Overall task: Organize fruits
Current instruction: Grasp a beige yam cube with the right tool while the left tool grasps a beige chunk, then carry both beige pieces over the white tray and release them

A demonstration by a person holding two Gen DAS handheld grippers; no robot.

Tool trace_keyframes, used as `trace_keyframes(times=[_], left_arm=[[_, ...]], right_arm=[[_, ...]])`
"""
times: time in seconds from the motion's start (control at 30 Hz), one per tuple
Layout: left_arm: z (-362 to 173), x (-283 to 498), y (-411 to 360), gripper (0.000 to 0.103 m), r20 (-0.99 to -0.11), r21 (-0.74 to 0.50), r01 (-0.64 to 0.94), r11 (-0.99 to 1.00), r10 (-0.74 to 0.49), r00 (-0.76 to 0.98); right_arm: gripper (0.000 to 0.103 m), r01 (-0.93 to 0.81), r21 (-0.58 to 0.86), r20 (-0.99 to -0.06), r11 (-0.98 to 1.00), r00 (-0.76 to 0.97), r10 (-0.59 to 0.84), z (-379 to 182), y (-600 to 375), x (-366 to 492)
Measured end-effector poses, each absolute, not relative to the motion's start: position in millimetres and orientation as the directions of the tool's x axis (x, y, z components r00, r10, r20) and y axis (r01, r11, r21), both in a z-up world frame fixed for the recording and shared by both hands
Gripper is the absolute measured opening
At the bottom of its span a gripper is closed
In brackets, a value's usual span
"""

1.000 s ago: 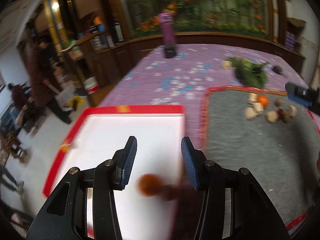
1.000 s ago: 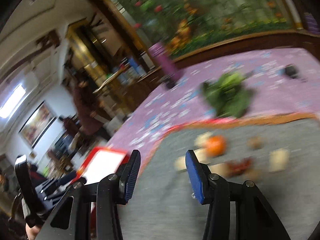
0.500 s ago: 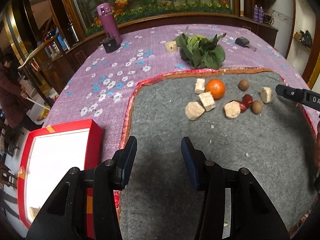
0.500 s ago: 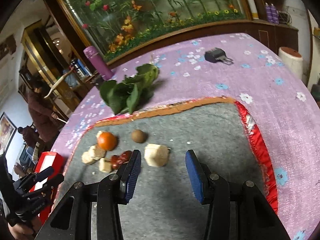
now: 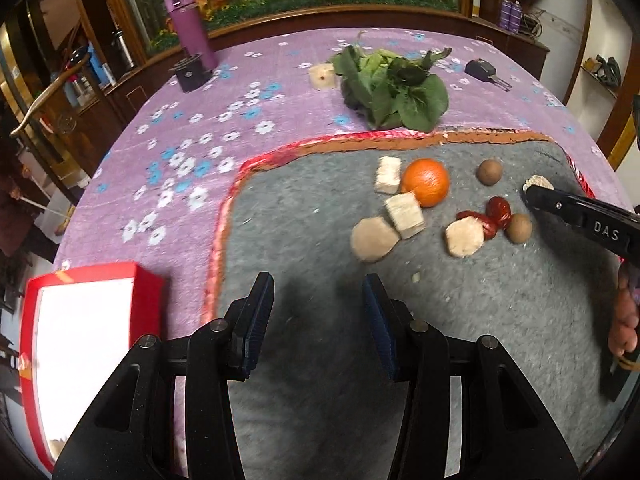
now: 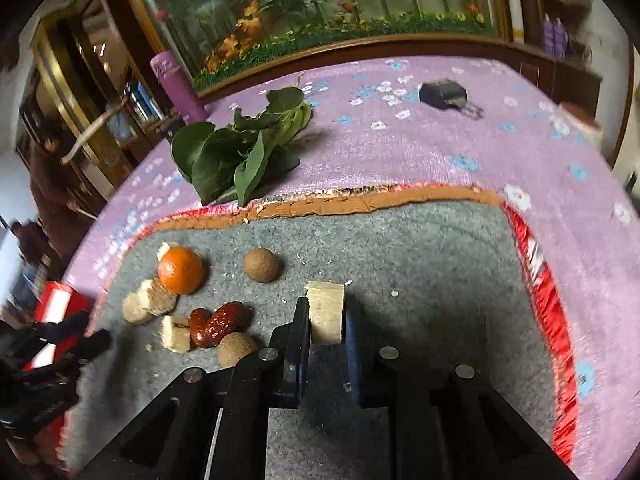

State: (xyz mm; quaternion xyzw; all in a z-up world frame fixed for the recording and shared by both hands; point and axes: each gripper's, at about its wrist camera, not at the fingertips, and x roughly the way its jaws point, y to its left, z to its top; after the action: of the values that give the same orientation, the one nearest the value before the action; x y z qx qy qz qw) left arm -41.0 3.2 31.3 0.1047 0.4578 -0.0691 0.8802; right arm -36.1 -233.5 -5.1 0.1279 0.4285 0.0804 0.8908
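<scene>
Two tools are in play over the grey mat [image 5: 320, 360] that covers the near part of the bench [image 5: 240, 92].

At the left edge of the bench sits the red box [image 5: 92, 280] with a white interior, the probable destination for sorted items. The left tool [image 5: 318, 320] hangs above bare mat near the mat's left edge, with its fingers apart and nothing between them.

Toward the far side of the mat lies the cluster: several pale chunks, an orange [image 5: 425, 182], two red dates [image 6: 218, 324] touching each other, and two brown round fruits [image 6: 261, 265]. Leafy greens [image 5: 394, 88] lie beyond the mat's far edge on the purple cloth, with one further pale chunk just beside them.

On the right, the right tool [image 6: 326, 320] is clamped on a pale cut block [image 6: 326, 312], which stands apart from the cluster toward the mat's right side. The block appears to rest on the mat at this point.

Step in hand, by judgement: the grasp of one piece is complete and the lift has not yet begun.

Next move, by judgement: raise the block straight up to clear the nearest brown fruit, then carry it across the cluster toward the red box. The pale material looks crumbly, so grip pressure should stay moderate. The left tool is free to take the next piece.
</scene>
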Motion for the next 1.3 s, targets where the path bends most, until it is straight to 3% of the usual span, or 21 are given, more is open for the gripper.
trace_keyframes(times=[0.47,0.57,0.67,0.87,1.2,1.3], left_arm=[[12,-8,-25,0.046,-0.848,0.118,0.317,0.941,-0.07,0.525],[11,-5,-23,0.042,-0.844,0.071,0.312,0.947,-0.11,0.526],[11,-6,-25,0.03,-0.829,0.093,0.307,0.947,-0.098,0.551],[15,-10,-14,0.029,-0.822,0.04,0.277,0.96,-0.126,0.555],[62,-78,24,0.029,-0.721,0.012,0.197,0.98,-0.128,0.681],[79,-107,48,0.029,-0.687,-0.019,0.169,0.985,-0.136,0.714]], right_arm=[[0.016,-0.017,0.391,-0.732,0.92,0.6,0.323,-3,-243,-34],[0.016,-0.017,0.391,-0.731,0.92,0.601,0.322,-3,-243,-34],[0.016,-0.021,0.383,-0.73,0.923,0.605,0.317,-3,-242,-34],[0.016,-0.029,0.381,-0.722,0.924,0.615,0.317,-2,-242,-34],[0.016,-0.059,0.32,-0.638,0.946,0.724,0.261,16,-235,-47],[0.016,-0.053,0.362,-0.65,0.931,0.702,0.293,12,-234,-45]])
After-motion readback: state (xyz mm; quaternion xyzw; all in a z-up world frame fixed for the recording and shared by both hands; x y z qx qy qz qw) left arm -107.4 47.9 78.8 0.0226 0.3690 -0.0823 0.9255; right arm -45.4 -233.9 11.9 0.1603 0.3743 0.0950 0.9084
